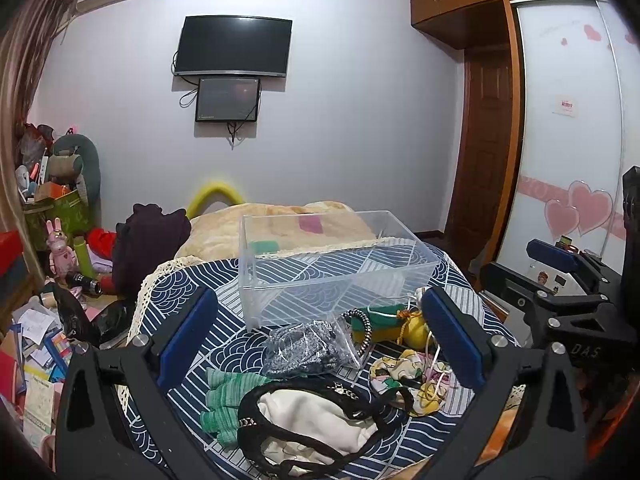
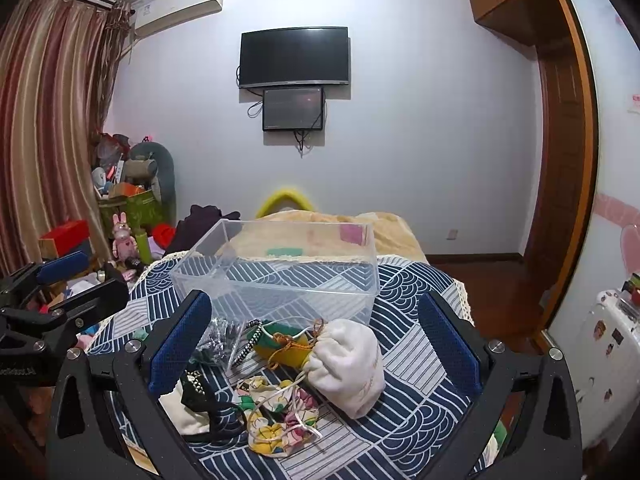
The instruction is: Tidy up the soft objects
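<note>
- Fingers of the left gripper [image 1: 320, 340] stand wide apart with nothing between the blue pads, hovering over the near end of the patterned cloth [image 1: 188, 292]; the right gripper [image 2: 316, 344] is likewise spread and holds nothing.
- Nearest the left gripper lies a cream garment with black trim [image 1: 312, 420], touching a folded green knit piece [image 1: 228, 396] on its left.
- Just beyond them sits a clear bag of dark items [image 1: 308, 344], with a floral drawstring pouch [image 2: 276, 416] to its right.
- Under the right gripper a white drawstring pouch [image 2: 352, 364] rests beside the floral one, its cord crossing it.
- Behind these, a yellow-and-green soft object [image 2: 284, 344] with an orange cord lies next to a black-and-white braided band [image 2: 250, 344].
- Farther on, a clear plastic box [image 1: 336, 268] stands upright on the cloth, with none of the soft things inside.
- Past the box a beige blanket [image 1: 256, 220] covers the bed, with a dark garment [image 1: 152, 244] heaped at its left.
- On the far wall hang a television [image 2: 294, 56] and a smaller screen [image 2: 293, 109] just below it.
</note>
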A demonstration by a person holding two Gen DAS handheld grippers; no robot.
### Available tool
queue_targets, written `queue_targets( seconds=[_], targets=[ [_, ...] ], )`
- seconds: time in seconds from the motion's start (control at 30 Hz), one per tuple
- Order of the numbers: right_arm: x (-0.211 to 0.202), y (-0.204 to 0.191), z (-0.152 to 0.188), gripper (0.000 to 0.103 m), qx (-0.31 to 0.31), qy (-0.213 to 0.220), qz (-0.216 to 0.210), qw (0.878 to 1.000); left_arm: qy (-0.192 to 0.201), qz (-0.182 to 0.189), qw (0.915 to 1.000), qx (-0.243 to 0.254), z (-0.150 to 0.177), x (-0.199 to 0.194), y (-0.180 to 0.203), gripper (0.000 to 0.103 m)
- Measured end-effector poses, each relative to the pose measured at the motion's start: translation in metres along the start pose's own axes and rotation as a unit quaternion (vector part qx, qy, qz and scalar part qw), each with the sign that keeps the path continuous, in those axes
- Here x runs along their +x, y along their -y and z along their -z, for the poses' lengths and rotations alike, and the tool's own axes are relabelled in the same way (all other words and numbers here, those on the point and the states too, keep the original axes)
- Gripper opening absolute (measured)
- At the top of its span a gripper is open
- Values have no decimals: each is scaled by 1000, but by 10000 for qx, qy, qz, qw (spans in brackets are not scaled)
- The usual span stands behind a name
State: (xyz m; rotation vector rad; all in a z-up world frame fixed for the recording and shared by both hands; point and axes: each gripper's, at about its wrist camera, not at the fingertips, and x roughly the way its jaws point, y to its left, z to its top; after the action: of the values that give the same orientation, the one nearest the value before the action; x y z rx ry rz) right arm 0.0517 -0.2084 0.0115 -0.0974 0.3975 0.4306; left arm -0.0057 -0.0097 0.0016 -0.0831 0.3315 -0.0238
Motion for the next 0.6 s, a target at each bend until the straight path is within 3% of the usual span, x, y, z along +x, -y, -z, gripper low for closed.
queue_targets(
  seconds=[0.6],
  targets=[
    [-1,0,0,103,13,14,-7,10000,-9,16,10000,-1,-1,-1,-1,103]
  ],
)
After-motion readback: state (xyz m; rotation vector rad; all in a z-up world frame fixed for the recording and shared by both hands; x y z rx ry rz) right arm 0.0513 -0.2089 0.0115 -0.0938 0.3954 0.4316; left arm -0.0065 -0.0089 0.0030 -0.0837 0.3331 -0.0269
